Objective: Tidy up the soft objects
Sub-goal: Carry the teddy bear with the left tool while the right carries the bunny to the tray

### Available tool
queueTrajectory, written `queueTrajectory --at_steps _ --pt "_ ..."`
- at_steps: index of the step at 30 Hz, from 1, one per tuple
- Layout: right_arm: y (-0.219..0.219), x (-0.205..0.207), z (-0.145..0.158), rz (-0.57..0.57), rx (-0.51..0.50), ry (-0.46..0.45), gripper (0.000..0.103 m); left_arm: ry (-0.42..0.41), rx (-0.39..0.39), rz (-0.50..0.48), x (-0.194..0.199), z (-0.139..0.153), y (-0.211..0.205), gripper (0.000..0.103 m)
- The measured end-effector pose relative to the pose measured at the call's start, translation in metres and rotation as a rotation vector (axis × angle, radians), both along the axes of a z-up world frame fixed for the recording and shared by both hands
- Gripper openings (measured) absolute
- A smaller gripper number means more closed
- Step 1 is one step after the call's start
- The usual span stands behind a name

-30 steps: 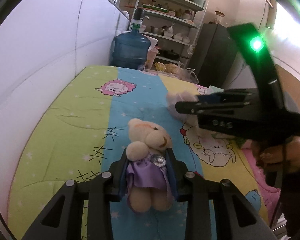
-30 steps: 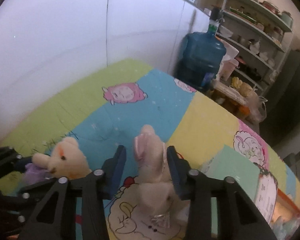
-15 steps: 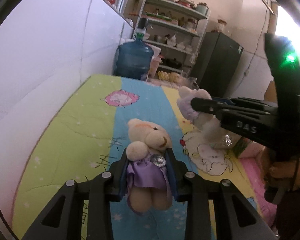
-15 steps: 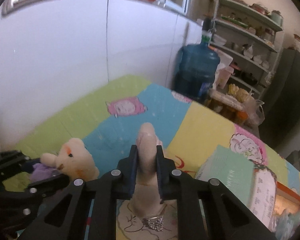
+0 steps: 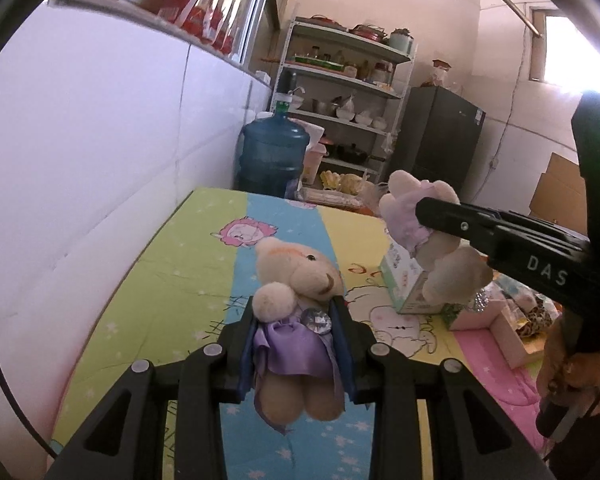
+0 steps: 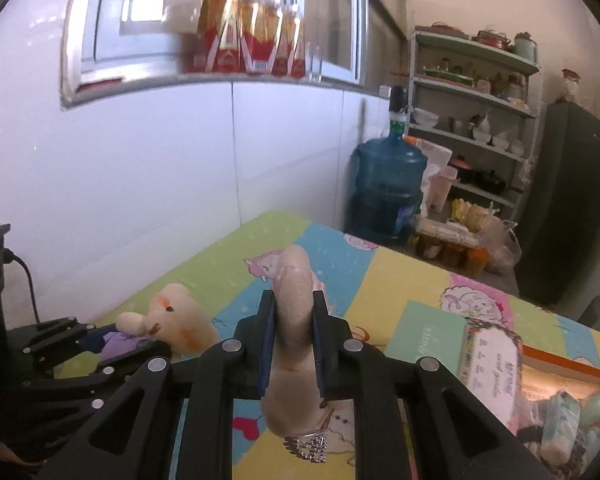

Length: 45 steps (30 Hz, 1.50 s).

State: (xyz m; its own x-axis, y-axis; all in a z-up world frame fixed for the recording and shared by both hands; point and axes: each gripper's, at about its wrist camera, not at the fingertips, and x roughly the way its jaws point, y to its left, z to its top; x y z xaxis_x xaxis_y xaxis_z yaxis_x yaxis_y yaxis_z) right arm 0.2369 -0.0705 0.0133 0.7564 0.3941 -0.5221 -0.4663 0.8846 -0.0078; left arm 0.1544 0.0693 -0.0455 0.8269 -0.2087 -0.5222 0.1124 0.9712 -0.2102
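My left gripper (image 5: 296, 308) is shut on a cream plush bear (image 5: 296, 268) in a purple satin dress, held clear above the cartoon-print bed cover (image 5: 172, 280). The same bear (image 6: 172, 320) shows at lower left in the right wrist view. My right gripper (image 6: 294, 300) is shut on a pale pink plush rabbit (image 6: 294, 312), squeezed thin between the pads, with a silver sequin bow hanging below. In the left wrist view the rabbit (image 5: 428, 240) hangs in the air at right, pinched by the right gripper (image 5: 432, 216).
A mint tissue box (image 6: 460, 344) and a pink box (image 5: 488, 328) sit on the bed's right side. A white wall (image 6: 140, 180) runs along the left. A blue water jug (image 6: 388, 192), metal shelves (image 5: 340, 112) and a dark fridge (image 6: 568, 208) stand beyond the bed's far end.
The right gripper closed on the rabbit and lifted it off the bed. The left gripper rose with the bear still in its grip.
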Motion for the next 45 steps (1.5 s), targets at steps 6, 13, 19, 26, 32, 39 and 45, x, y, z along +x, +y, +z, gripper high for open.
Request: queueTrajectory --at_steps 6,13,19,26,32,39,45 --pt "-0.022 -0.026 0.010 -0.025 0.040 -0.022 0.017 -0.032 0.019 -0.009 -0.015 0.014 -0.021 0.034" --pt "-0.054 -0.045 0.018 -0.057 0.083 -0.040 0.017 -0.077 0.041 -0.018 -0.029 0.030 -0.051 0.034" --pt "-0.083 -0.060 0.024 -0.093 0.105 -0.068 0.017 -0.083 0.067 -0.033 -0.029 0.035 -0.078 0.034" --pt "-0.120 -0.064 0.023 -0.138 0.126 -0.064 0.017 -0.079 0.080 -0.040 -0.023 0.038 -0.108 0.034" --pt "-0.152 -0.069 0.023 -0.182 0.142 -0.067 0.017 -0.077 0.092 -0.066 -0.019 0.038 -0.135 0.034" --pt "-0.188 -0.076 0.020 -0.225 0.165 -0.071 0.017 -0.083 0.104 -0.097 -0.015 0.040 -0.164 0.034" --pt "-0.214 -0.081 0.019 -0.255 0.175 -0.073 0.017 -0.088 0.114 -0.122 -0.013 0.042 -0.189 0.034"
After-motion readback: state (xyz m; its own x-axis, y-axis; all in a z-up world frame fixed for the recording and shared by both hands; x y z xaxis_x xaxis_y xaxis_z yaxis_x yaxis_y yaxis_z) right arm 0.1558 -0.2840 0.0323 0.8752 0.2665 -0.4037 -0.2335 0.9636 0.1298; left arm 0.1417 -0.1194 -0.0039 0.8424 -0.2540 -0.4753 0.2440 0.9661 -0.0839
